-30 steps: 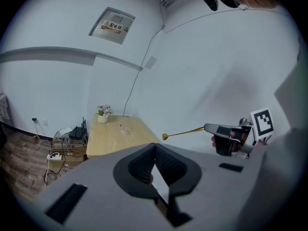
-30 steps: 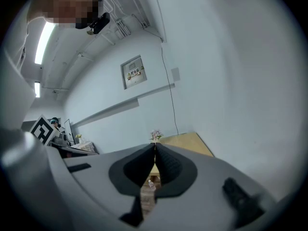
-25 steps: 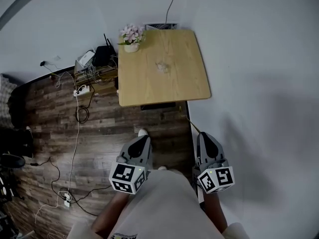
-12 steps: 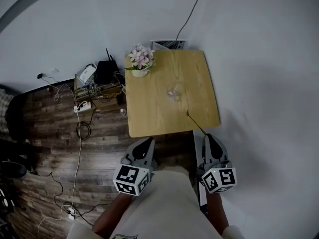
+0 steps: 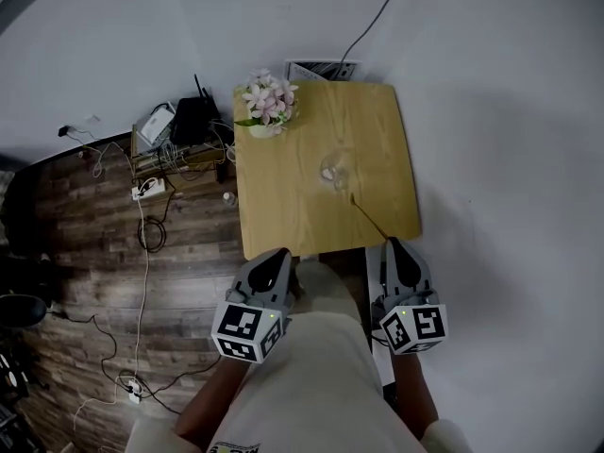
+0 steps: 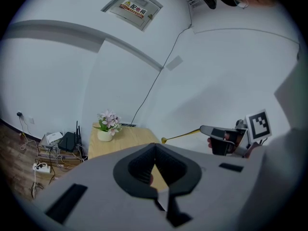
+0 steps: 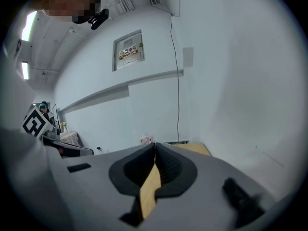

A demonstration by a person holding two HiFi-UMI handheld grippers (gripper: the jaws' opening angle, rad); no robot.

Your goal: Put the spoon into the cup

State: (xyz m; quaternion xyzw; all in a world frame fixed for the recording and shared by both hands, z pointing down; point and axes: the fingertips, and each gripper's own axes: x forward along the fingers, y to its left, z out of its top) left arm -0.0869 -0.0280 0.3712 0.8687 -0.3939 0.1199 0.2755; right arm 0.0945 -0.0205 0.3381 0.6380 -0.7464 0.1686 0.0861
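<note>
A clear glass cup [image 5: 334, 170] stands near the middle of the small wooden table [image 5: 293, 206]. My right gripper [image 5: 393, 244] is shut on the handle of a thin gold spoon [image 5: 370, 218], which points forward over the table's front right corner, its bowl just short of the cup. In the right gripper view the yellow handle [image 7: 151, 186] sits clamped between the jaws. The left gripper view shows the spoon [image 6: 181, 136] sticking out of the right gripper [image 6: 225, 138]. My left gripper [image 5: 280, 254] is shut on nothing, just in front of the table's near edge. The cup is hidden in both gripper views.
A white pot of pink flowers [image 5: 266, 109] stands at the table's far left corner. A white wall [image 5: 500, 159] runs close along the table's right side. Left of the table, on the wooden floor, lie a router, power strips and cables [image 5: 160, 149].
I have come closer to the table. Both grippers now sit at its near edge, and the spoon's tip has moved in over the tabletop toward the cup.
</note>
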